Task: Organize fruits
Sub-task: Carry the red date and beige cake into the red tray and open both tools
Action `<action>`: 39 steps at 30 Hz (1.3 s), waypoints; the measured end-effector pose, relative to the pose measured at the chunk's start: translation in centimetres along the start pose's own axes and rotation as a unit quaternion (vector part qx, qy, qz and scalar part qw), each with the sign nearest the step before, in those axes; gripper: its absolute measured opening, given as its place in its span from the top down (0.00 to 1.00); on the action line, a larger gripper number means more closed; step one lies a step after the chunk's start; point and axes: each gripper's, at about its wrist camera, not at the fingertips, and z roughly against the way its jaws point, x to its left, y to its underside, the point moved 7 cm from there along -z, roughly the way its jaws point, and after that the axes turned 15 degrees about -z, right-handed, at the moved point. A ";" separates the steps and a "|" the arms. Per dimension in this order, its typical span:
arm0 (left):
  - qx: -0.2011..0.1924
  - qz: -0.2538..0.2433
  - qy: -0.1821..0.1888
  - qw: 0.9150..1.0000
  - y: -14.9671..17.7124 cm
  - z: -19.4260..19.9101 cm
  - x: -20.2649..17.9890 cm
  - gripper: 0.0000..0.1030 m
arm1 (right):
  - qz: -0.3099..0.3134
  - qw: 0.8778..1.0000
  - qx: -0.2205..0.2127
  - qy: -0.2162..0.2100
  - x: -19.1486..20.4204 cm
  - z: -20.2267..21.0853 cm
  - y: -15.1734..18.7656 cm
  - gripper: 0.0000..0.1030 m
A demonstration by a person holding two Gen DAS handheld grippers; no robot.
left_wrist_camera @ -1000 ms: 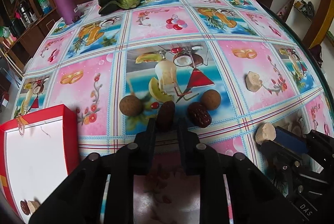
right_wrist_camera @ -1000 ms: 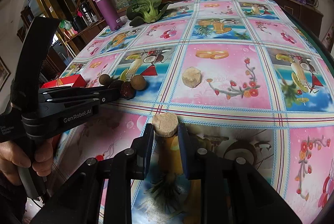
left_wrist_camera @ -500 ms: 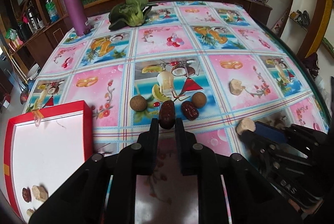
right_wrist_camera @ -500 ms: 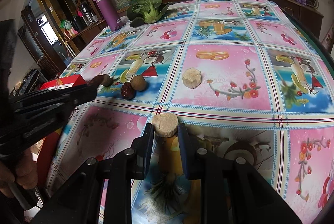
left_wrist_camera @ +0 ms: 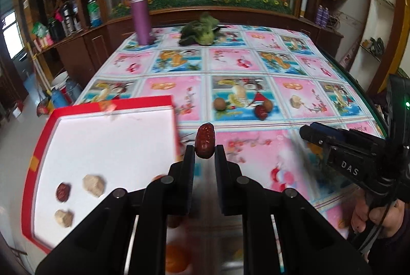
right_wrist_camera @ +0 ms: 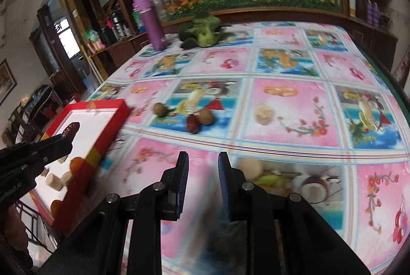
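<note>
My left gripper (left_wrist_camera: pixel 204 149) is shut on a dark red date (left_wrist_camera: pixel 205 140), held in the air beside the right rim of the red box (left_wrist_camera: pixel 112 105). In the right wrist view that date (right_wrist_camera: pixel 70 130) hangs over the box's white floor. Inside lie a date (left_wrist_camera: pixel 63 191) and two pale chunks (left_wrist_camera: pixel 93 185). My right gripper (right_wrist_camera: pixel 202 157) is open and holds nothing. A pale round chunk (right_wrist_camera: pixel 249 167) lies on the cloth just right of its right finger. Two brown round fruits (left_wrist_camera: pixel 219 104), a date (left_wrist_camera: pixel 261 112) and another pale chunk (left_wrist_camera: pixel 296 102) lie mid-table.
A purple bottle (left_wrist_camera: pixel 141 16) and a green leafy vegetable (left_wrist_camera: pixel 200 30) stand at the table's far end. The table's right edge (left_wrist_camera: pixel 358 95) curves close by. The box overhangs the near left corner. A hand (left_wrist_camera: pixel 379 218) holds the right gripper's handle.
The left gripper rose off the table with the date and swung left to the box. The right gripper lost its pale chunk, which now lies on the cloth, and pulled up and back.
</note>
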 end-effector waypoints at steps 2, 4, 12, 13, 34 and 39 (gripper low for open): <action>-0.002 0.016 -0.013 1.000 1.2 0.8 1.9 0.83 | 0.025 1.000 0.004 -0.015 2.8 0.2 0.9 0.78; -0.002 0.024 -0.030 0.999 2.2 1.4 3.4 0.83 | 0.049 0.998 0.009 -0.030 5.7 0.1 1.6 0.78; 0.021 0.077 -0.067 0.995 7.4 1.9 9.2 0.83 | 0.117 0.989 0.047 -0.081 14.8 -1.0 5.3 0.78; 0.024 0.081 -0.071 0.994 7.9 1.9 9.7 0.83 | 0.123 0.988 0.051 -0.081 15.5 -1.2 5.7 0.78; 0.044 0.091 -0.102 0.990 10.6 1.5 12.3 0.83 | 0.175 0.976 0.090 -0.089 20.9 -3.2 10.5 0.78; 0.049 0.093 -0.111 0.988 10.6 1.6 12.3 0.83 | 0.174 0.976 0.091 -0.090 20.9 -3.1 10.6 0.78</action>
